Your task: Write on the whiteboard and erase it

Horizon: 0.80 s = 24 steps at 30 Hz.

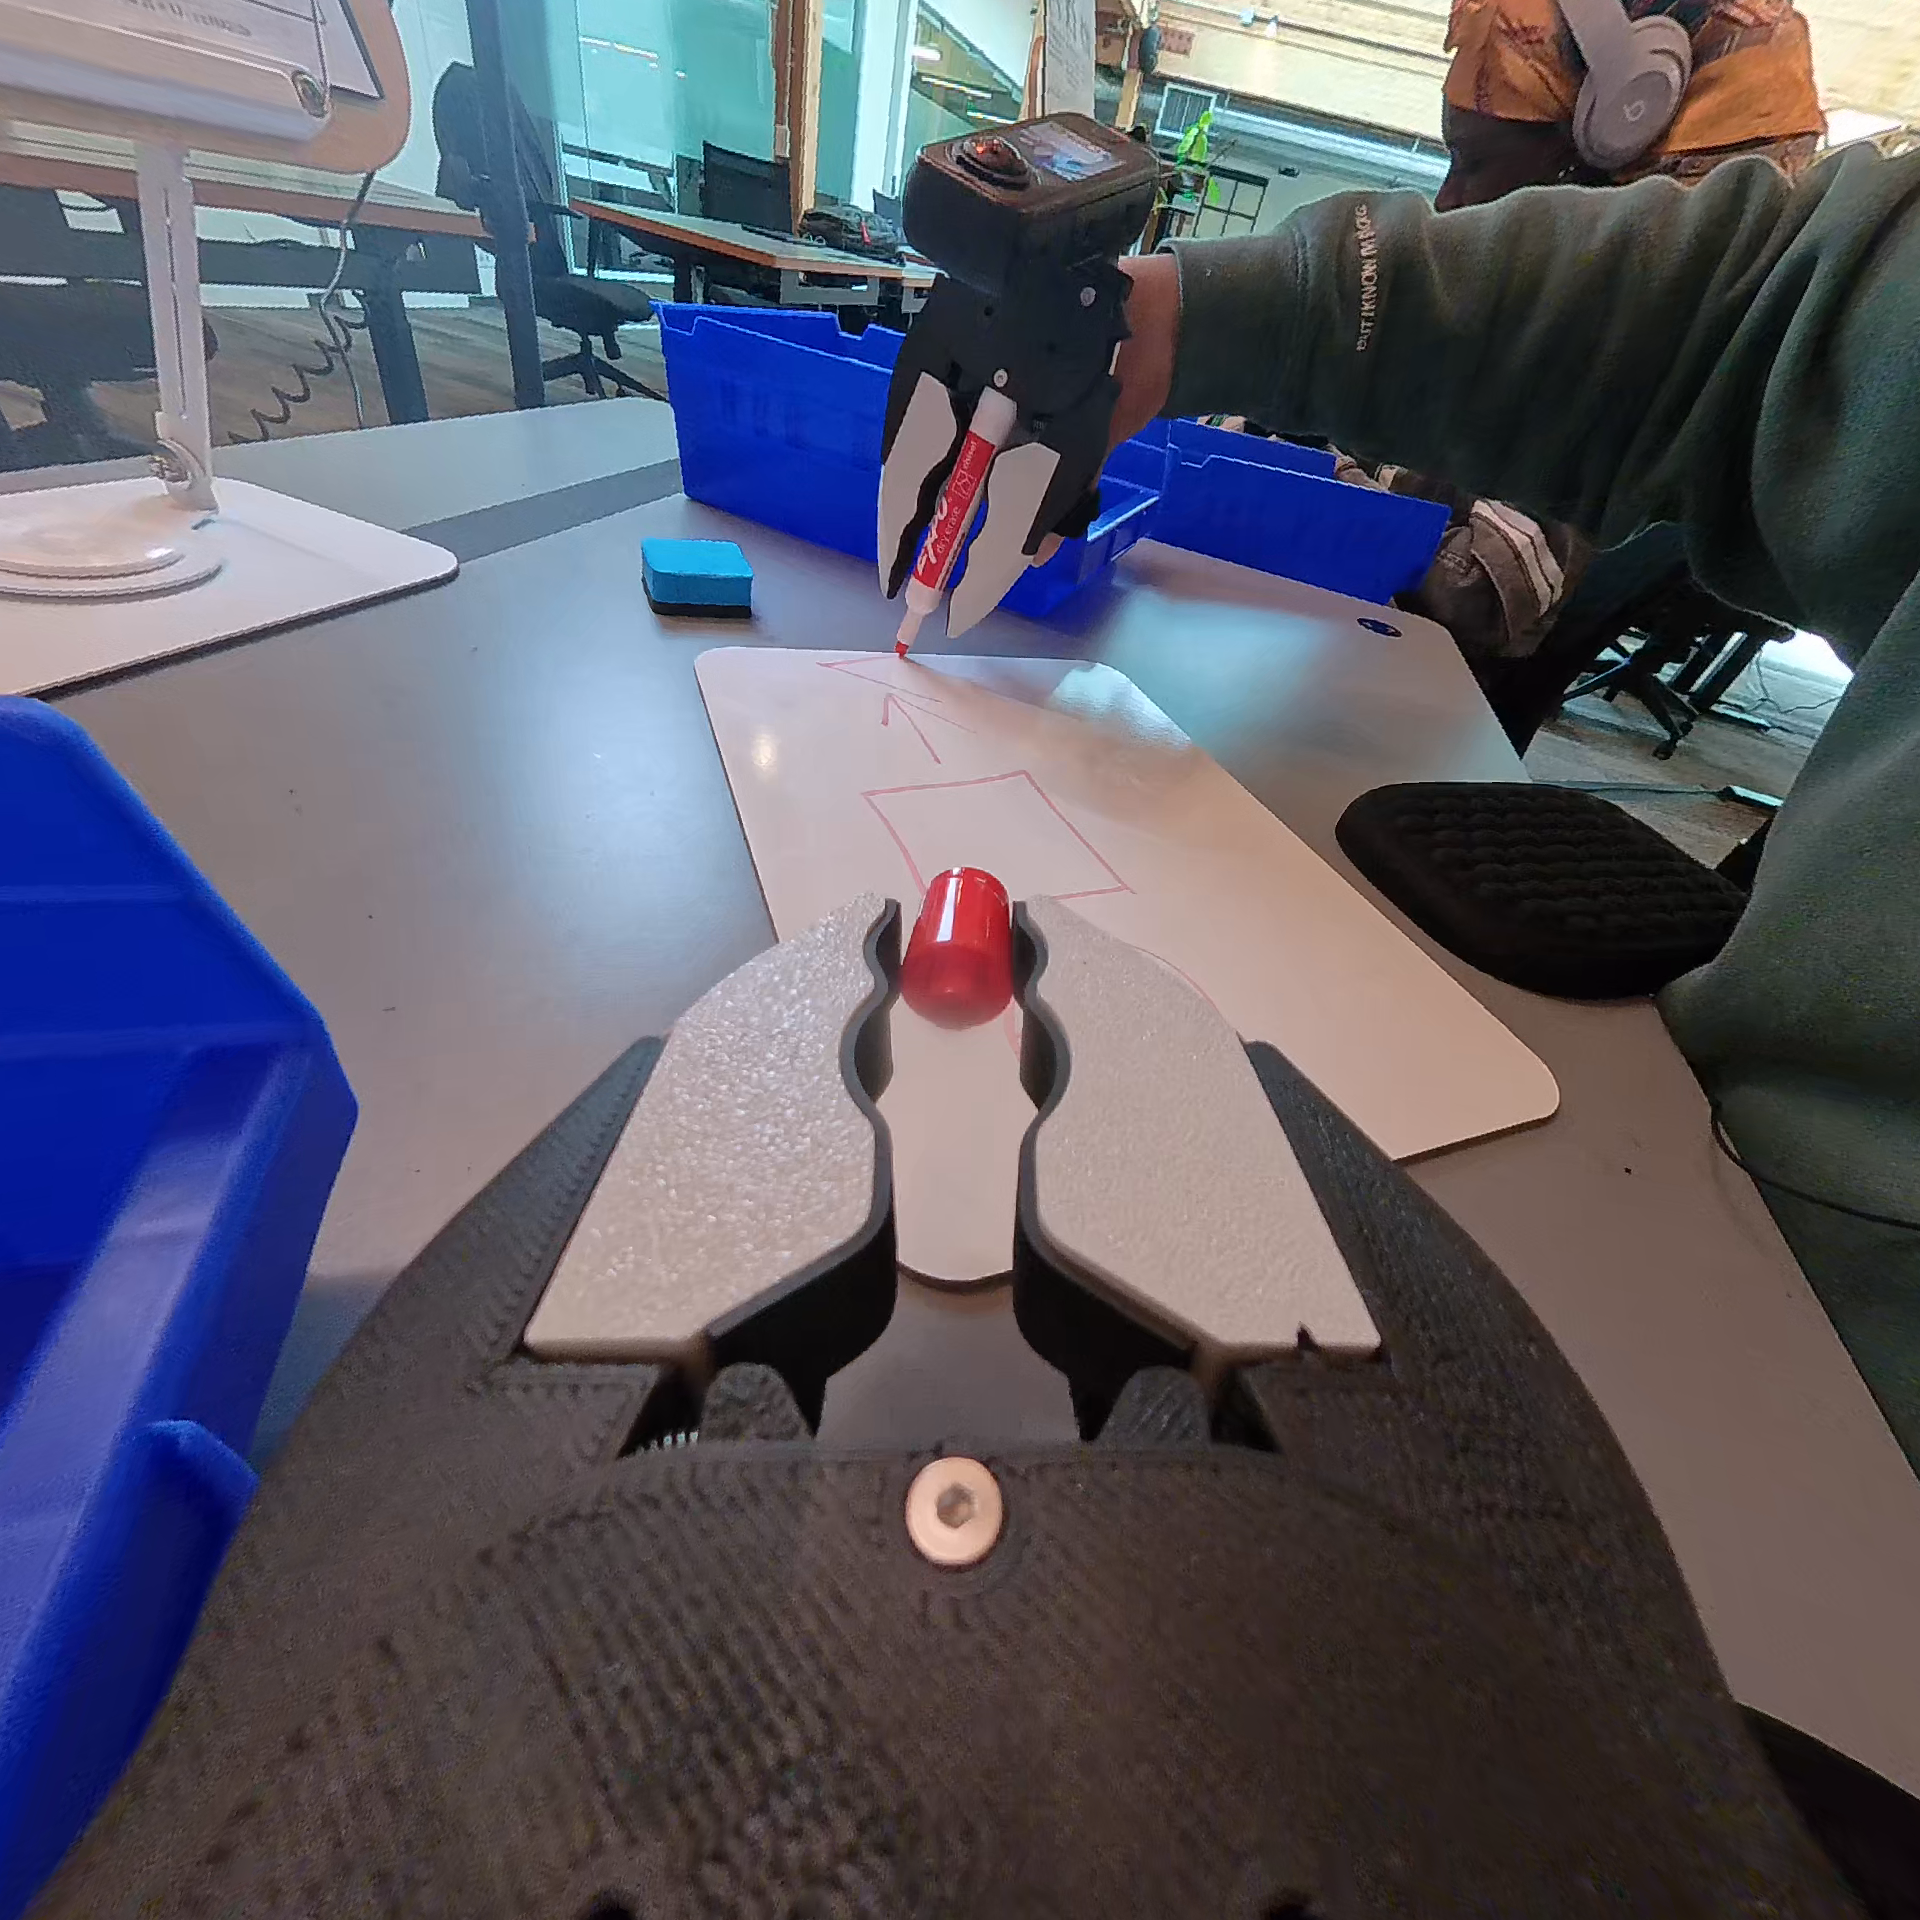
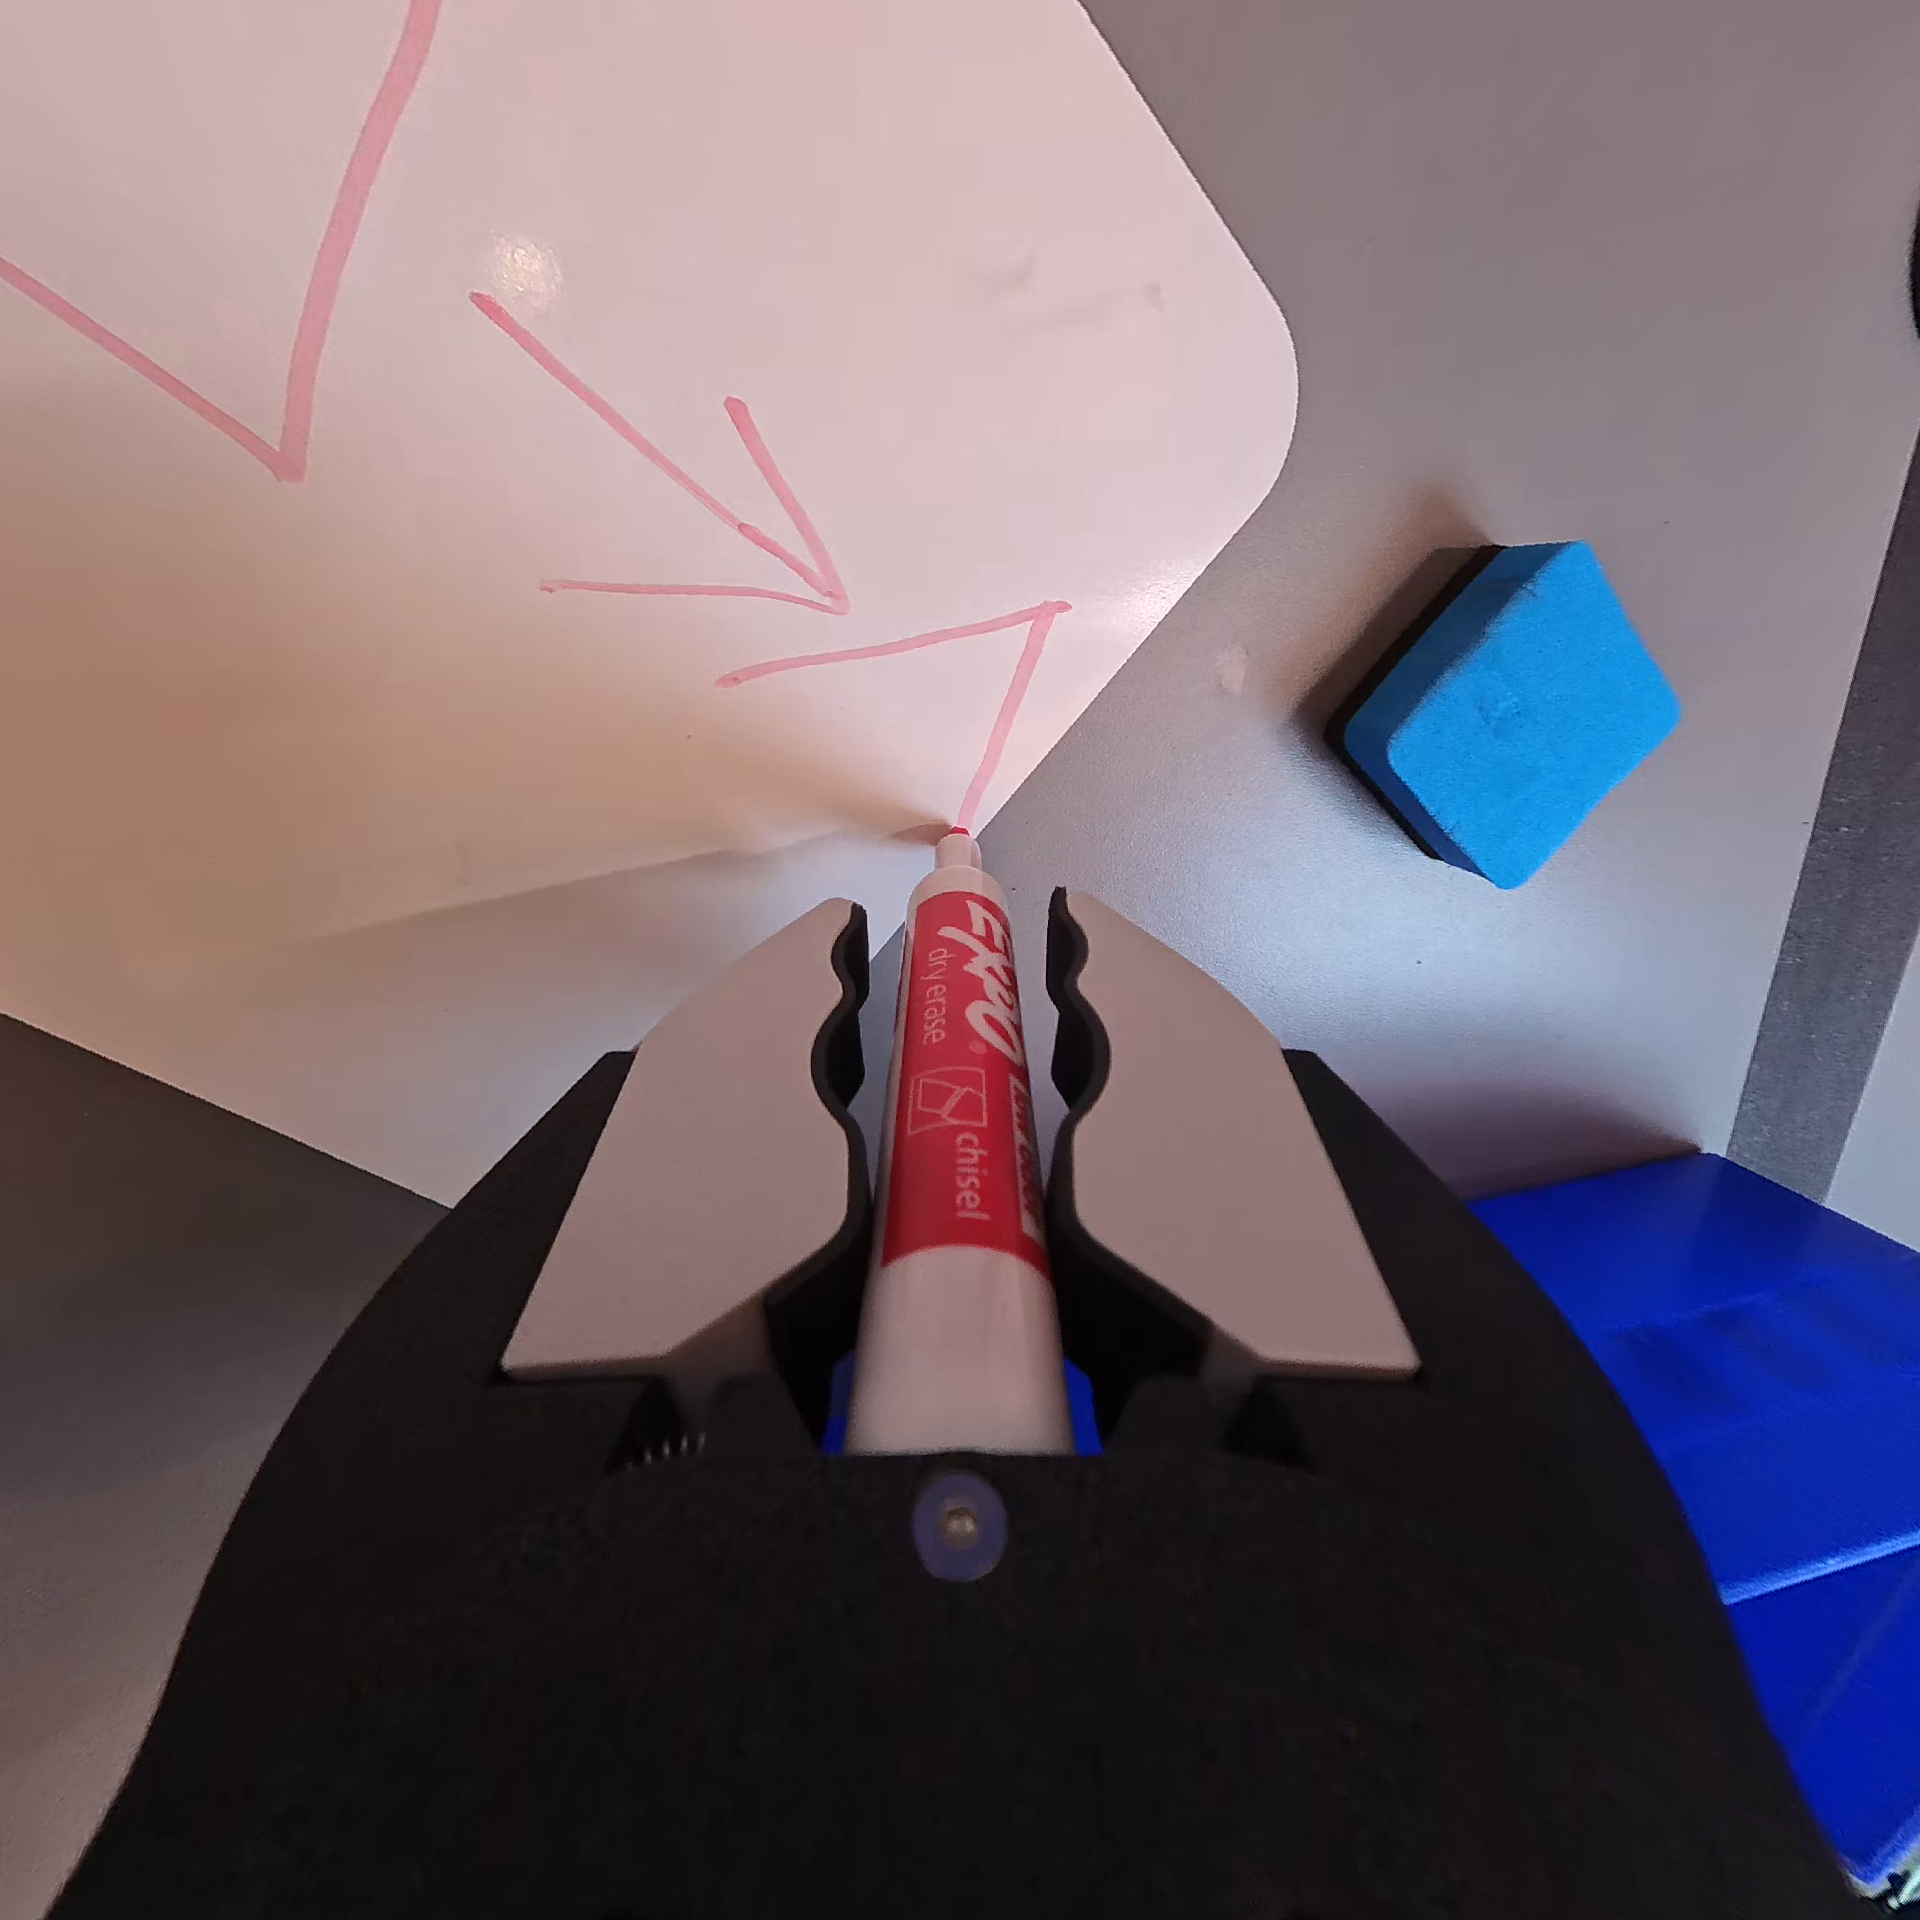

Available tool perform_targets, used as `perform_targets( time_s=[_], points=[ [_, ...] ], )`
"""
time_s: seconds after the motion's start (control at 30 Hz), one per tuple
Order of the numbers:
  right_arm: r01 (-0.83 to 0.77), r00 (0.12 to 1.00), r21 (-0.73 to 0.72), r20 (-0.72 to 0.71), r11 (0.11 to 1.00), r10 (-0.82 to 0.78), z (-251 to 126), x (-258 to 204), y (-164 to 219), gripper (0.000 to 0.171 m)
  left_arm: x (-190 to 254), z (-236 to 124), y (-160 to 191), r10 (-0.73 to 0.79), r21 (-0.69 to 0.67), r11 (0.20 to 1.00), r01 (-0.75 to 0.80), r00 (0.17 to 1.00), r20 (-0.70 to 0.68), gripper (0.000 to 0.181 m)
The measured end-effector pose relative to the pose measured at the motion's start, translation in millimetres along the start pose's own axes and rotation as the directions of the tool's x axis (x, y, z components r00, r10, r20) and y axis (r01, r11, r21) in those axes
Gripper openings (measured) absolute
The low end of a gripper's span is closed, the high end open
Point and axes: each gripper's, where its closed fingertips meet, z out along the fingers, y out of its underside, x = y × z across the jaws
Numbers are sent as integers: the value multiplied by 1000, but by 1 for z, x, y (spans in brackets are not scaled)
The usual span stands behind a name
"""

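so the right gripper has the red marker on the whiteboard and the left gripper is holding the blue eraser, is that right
Not quite. The left gripper holds the marker's red cap, as the left wrist view shows. The blue eraser lies untouched on the table beyond the whiteboard. The right gripper does hold the red marker on the whiteboard.

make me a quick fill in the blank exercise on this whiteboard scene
1. The right gripper holds a red ____.
2. The left gripper holds the red ____ over the whiteboard.
3. The eraser on the table has a ____ top.
4. The marker tip touches the ____.

Missing words: marker; cap; blue; whiteboard
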Motion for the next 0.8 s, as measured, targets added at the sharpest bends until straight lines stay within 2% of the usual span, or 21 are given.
perform_targets(
  time_s=[0.6,0.7,0.8],
  points=[
    [76,996,74,44,994,-79,-4,-36,-34,34,0,1,0,5,-2,1000,-5,1000,0,20],
    [15,1000,175,-9,984,-13,-28,-20,-41,34,0,0,0,3,-1,1000,-3,1000,0,20],
    [-57,991,371,-92,927,98,-68,-1,-53,34,0,0,0,3,0,1000,-3,1000,-2,20]
  ],
)
